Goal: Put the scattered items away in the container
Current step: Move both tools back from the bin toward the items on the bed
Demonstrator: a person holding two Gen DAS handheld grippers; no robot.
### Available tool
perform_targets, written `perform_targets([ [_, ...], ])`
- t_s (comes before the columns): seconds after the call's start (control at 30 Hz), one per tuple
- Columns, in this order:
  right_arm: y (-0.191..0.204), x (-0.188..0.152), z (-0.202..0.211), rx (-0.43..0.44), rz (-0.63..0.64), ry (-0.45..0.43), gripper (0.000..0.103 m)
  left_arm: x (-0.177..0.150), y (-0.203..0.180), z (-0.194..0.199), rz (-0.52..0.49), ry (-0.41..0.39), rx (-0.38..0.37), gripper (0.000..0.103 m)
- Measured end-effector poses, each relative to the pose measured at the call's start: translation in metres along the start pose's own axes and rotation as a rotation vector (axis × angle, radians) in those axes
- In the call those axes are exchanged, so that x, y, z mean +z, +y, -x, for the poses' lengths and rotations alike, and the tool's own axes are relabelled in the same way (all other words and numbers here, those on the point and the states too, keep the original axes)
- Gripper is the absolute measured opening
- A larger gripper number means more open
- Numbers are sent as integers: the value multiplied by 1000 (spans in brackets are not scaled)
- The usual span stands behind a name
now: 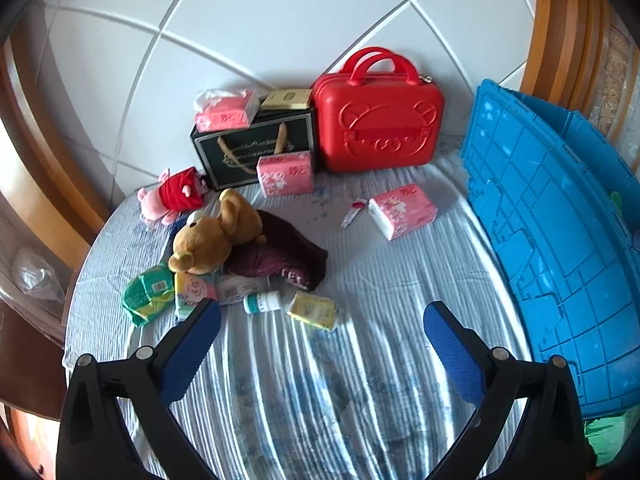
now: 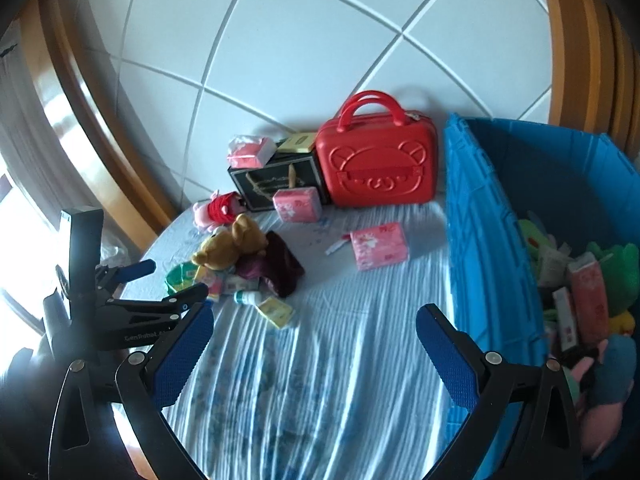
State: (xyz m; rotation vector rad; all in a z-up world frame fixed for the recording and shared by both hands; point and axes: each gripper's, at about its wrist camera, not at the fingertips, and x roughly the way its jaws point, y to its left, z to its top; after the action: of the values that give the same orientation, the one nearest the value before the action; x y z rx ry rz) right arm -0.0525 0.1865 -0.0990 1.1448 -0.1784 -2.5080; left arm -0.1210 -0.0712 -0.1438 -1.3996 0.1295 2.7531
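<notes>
Both tools hang empty above the striped bedsheet (image 1: 320, 380), between picks by the look of it. The left gripper (image 1: 322, 322) has its blue pads (image 1: 188, 348) spread wide with nothing between them; the right gripper (image 2: 314, 326) is likewise wide apart and holds nothing.

Just beyond the left gripper's fingertips, toward its left finger, lies the nearest clutter: a yellow packet (image 1: 313, 310), a small white bottle (image 1: 262, 302) and a green packet (image 1: 148, 294), with a brown teddy bear (image 1: 212, 236) lying partly on a maroon cloth (image 1: 286, 254) right behind them. Further out, ahead and between the fingers, a pink tissue pack (image 1: 402, 210) lies flat on the sheet with a small tube (image 1: 354, 210) beside it. A pink plush in red (image 1: 174, 194) sits further left.

The blue container (image 2: 486, 248) stands off the right finger of both tools; in the right wrist view it already holds several toys and packs. At the far end, against the wall, stand a black gift bag (image 1: 256, 148) with another tissue pack leaning on it and a red case (image 1: 378, 120).

The step in hand seems to be choosing the next item. The next move likely calls for lowering one opened tool over a near item, the yellow packet or bottle, closing across its narrow side, then carrying it over the container's wall.
</notes>
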Motion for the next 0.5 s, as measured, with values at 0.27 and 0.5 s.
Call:
perform_targets([
  [0.27, 35, -24, -85, 34, 27, 109, 103, -43, 83, -47, 108, 59, 68, 103],
  [0.5, 65, -52, -174, -1, 129, 189, 103, -65, 138, -106, 169, 84, 111, 103],
])
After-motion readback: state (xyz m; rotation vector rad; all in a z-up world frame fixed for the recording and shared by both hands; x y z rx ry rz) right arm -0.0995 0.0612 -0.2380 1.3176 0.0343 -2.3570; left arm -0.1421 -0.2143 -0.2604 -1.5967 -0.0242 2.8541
